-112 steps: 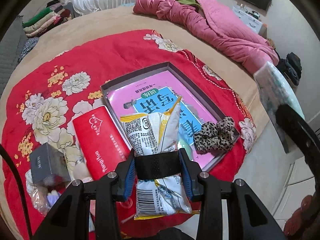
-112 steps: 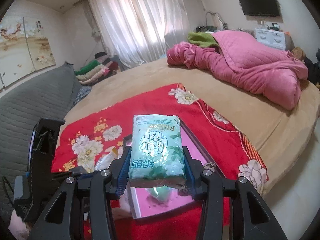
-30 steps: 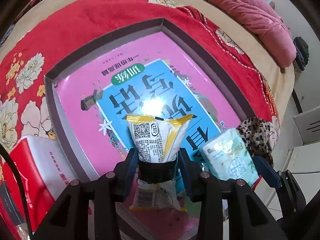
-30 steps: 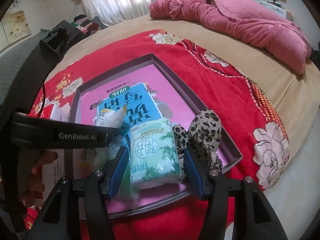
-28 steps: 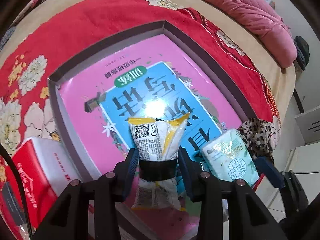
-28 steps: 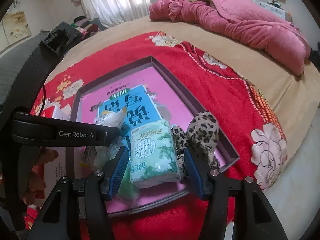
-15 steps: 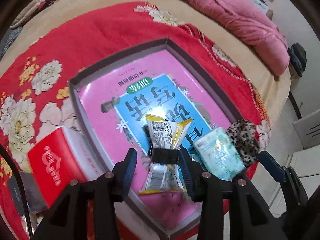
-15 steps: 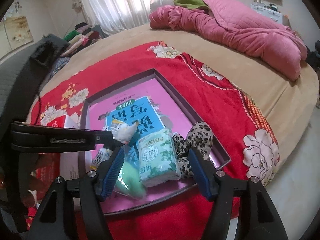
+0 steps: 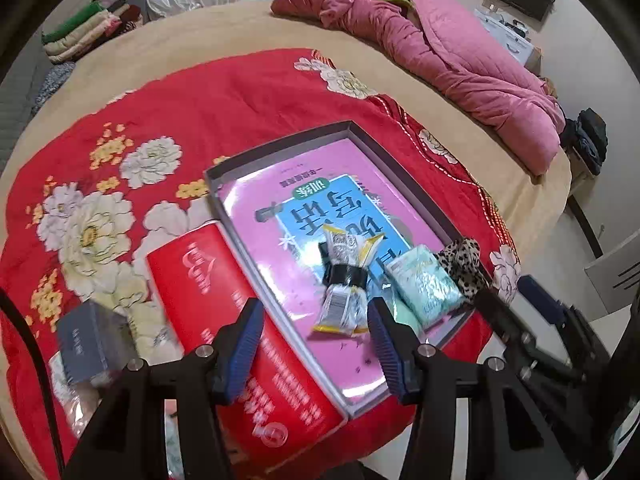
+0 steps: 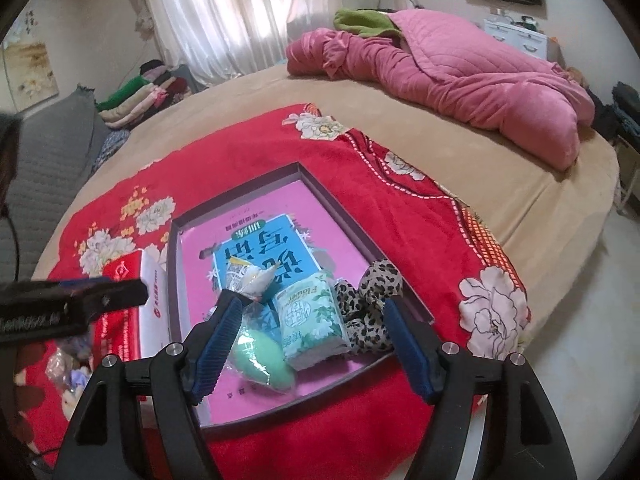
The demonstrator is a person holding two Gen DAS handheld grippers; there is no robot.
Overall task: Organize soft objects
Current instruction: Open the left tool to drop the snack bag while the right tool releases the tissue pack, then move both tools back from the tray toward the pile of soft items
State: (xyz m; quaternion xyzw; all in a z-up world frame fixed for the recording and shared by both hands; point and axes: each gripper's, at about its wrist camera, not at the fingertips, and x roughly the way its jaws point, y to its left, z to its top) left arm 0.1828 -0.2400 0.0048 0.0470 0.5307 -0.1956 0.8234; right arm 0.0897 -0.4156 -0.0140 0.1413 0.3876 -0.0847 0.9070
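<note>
Shallow tray (image 9: 280, 148), lined with a pink and blue printed sheet, on the red floral blanket (image 9: 240, 92) on the bed. Contents, all at its near end:
- Snack packet (image 9: 342, 280), yellow and white, cinched by a black band; lying loose near the middle.
- Tissue pack (image 10: 312, 320), pale green, just beside the packet.
- Leopard-print scrunchie (image 10: 372, 300), touching the tissue pack, against the tray's right wall.
- Green soft item in clear wrap (image 10: 260, 356), near corner, partly hidden behind my right fingers; what it is I cannot tell.

My left gripper (image 9: 316, 344): fingers apart, holding nothing, hanging above the tray's near edge. My right gripper (image 10: 312, 348): fingers apart, holding nothing, above the tissue pack and clear of it.

Outside the tray:
- Red box (image 9: 224, 320), touching the tray's left wall.
- Small dark box (image 9: 92, 340), near the blanket's left edge.
- Clear bag of small items (image 10: 68, 364), blurred.

Status, as I judge it: four soft pieces stowed. The bag's contents may need sorting; the boxes look rigid and probably stay out.

Beyond: pink quilt (image 10: 460, 72), folded clothes (image 10: 136, 96).
</note>
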